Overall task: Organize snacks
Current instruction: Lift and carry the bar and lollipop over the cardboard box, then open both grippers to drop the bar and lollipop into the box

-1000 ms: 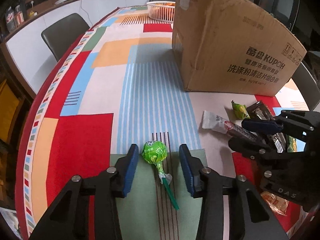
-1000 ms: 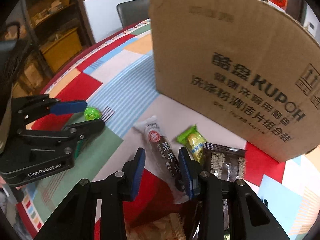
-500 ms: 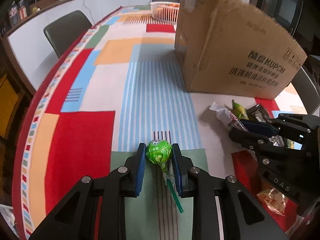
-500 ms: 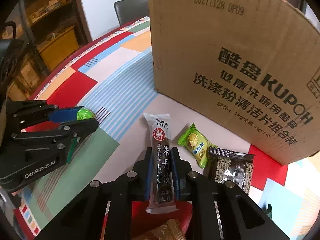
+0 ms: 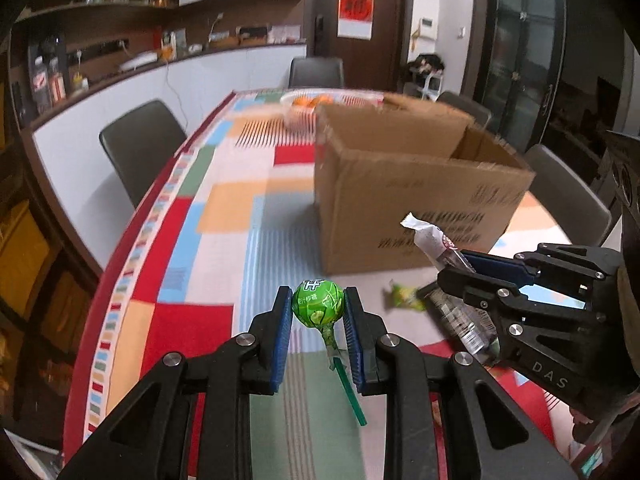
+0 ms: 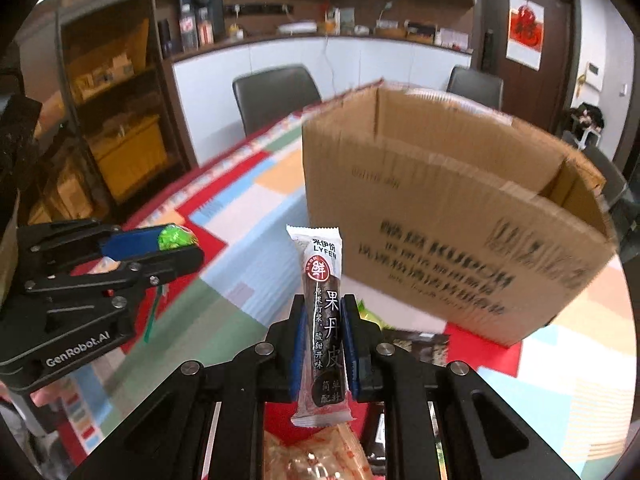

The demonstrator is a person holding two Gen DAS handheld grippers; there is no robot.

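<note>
Nearest the left wrist camera, at 6 o'clock: left gripper [image 5: 318,312], its blue pads closed on the round head of a green lollipop [image 5: 318,307]; the green stick hangs down toward 5 o'clock, clear of the tablecloth [image 5: 188,320].
Right gripper [image 6: 323,340]: at 6 o'clock in its own view, jaws pinched tight on the lower half of a long dark fruit-leather stick pack [image 6: 322,300], which stands upright with its white crimped top free.
Beside it: at 3 o'clock in the left view the same gripper holds the pack tilted.
Loose snacks: small green packet [image 5: 404,293] on the table at 4 o'clock; orange crinkled packet [image 6: 316,454] below the right jaws.
Cardboard box [image 6: 452,216]: open-topped, at 1 o'clock, beyond both grippers.
Farther: white basket [image 5: 320,101] with orange contents at 12 o'clock, then grey chair [image 5: 140,148] at 10 o'clock.
</note>
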